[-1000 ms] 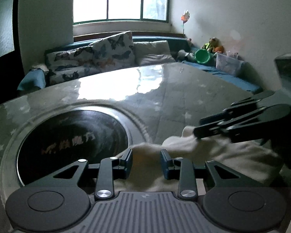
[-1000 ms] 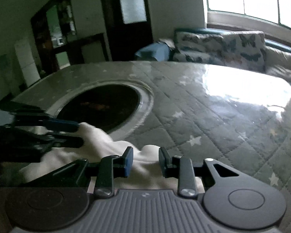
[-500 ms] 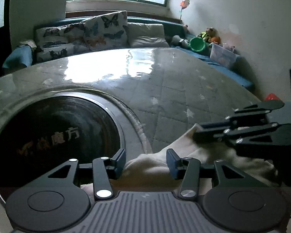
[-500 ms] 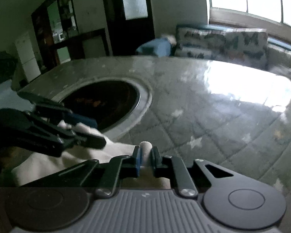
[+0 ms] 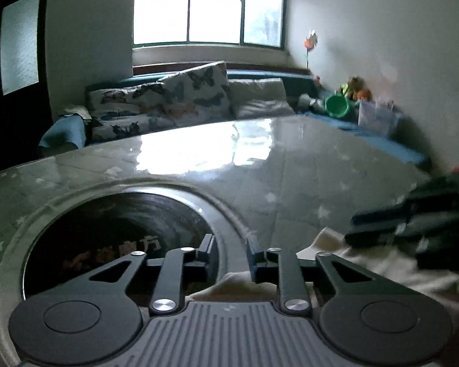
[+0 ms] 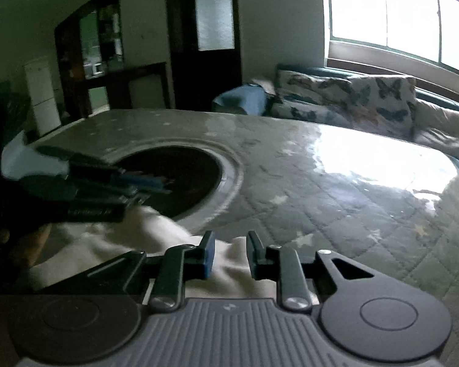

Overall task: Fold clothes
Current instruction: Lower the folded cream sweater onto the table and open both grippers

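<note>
A cream garment [image 5: 364,263] lies bunched on the quilted table, near its front edge, and shows in the right wrist view [image 6: 143,238] too. My left gripper [image 5: 231,258] is open above the garment's left end, by the dark round inset. My right gripper [image 6: 229,255] is open just over the cloth; the fabric lies below its fingers, not pinched. In the left wrist view the right gripper [image 5: 391,229] is blurred at the right. In the right wrist view the left gripper [image 6: 122,189] is blurred at the left.
A dark round inset [image 5: 119,238] with a pale rim is set into the grey star-patterned tabletop [image 6: 336,183]. Butterfly cushions [image 5: 174,104] and a sofa line the far side under the window. A green bucket [image 5: 338,105] and toys sit at the back right.
My right gripper, shut on a fold of the cloth half a second ago, has opened and let it go. Both grippers have lifted and pulled apart, the left staying open.
</note>
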### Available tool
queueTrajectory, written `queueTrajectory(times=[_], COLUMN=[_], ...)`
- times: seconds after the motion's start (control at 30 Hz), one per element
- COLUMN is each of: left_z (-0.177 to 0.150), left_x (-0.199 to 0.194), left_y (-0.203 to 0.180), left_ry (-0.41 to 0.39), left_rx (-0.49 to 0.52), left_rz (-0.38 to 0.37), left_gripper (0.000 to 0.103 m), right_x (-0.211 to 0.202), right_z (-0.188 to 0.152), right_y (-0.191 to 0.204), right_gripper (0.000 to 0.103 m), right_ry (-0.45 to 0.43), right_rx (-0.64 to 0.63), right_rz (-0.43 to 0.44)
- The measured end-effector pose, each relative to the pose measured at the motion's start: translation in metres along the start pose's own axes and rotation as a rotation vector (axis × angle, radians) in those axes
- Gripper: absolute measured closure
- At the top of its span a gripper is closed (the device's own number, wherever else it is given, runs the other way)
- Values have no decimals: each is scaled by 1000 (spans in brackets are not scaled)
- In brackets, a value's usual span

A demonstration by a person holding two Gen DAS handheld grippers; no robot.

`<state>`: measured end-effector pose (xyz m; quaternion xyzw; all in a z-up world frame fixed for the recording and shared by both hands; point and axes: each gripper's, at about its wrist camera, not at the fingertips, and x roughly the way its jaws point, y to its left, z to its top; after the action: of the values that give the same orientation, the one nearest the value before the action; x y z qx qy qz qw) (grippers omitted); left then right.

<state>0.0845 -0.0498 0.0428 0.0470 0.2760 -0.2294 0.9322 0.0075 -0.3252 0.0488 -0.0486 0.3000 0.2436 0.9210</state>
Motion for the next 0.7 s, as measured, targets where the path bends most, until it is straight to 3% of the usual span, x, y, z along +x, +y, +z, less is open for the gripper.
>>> queueTrajectory(times=[0.17,0.3,0.43,0.7], left_z=[-6,-20,-22,-25], left_x=[-17,-2,2,-7], left_y=[-25,-35,-22,-29], left_ry=[9,58,62,48], left_rx=[39,69,-24,8], left_rz=[-70,-43,-61,-55], left_gripper=[77,79,78,77], right_x=[6,19,10,3], right_z=[-10,-22,-23,-33], right_y=[11,15,12,-1], right_gripper=[81,81,82,81], right_ry=[8,35,12,9], right_rx=[8,4,21,78], right_rz=[2,-16,-40,-67])
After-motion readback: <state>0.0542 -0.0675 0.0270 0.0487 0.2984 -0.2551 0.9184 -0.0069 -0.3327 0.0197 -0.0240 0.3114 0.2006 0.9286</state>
